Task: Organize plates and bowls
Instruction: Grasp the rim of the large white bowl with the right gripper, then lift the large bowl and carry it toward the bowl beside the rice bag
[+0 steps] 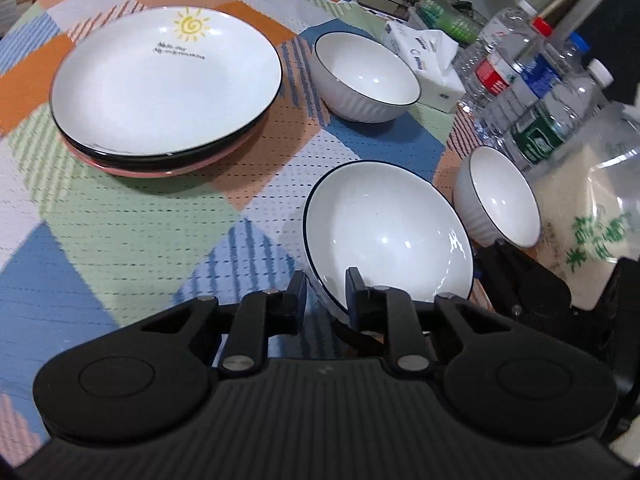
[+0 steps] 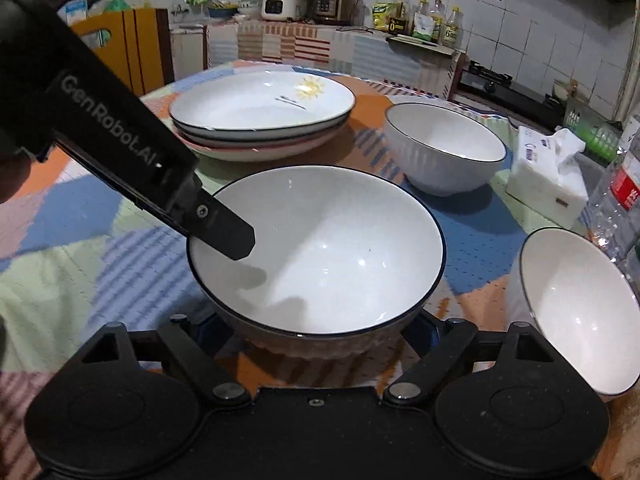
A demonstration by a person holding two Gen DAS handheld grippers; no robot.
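A white bowl with a dark rim (image 1: 392, 224) (image 2: 320, 248) sits near the table's front. My left gripper (image 1: 326, 284) is shut on its near rim, one finger inside (image 2: 224, 228), one outside. My right gripper (image 2: 320, 332) is open, its fingers spread on either side of the same bowl's base, mostly hidden under it. A stack of plates, the top one with a sun drawing (image 1: 168, 80) (image 2: 264, 100), stands at the back left. A second white bowl (image 1: 366, 74) (image 2: 444, 148) is behind, a third (image 1: 500, 196) (image 2: 576, 308) to the right.
A tissue pack (image 1: 432, 64) (image 2: 548, 176) and several water bottles (image 1: 532, 92) stand at the right edge, with a clear plastic jug (image 1: 592, 208) in front of them. The table carries a patchwork cloth (image 1: 120, 220). A kitchen counter with appliances (image 2: 328, 4) lies behind.
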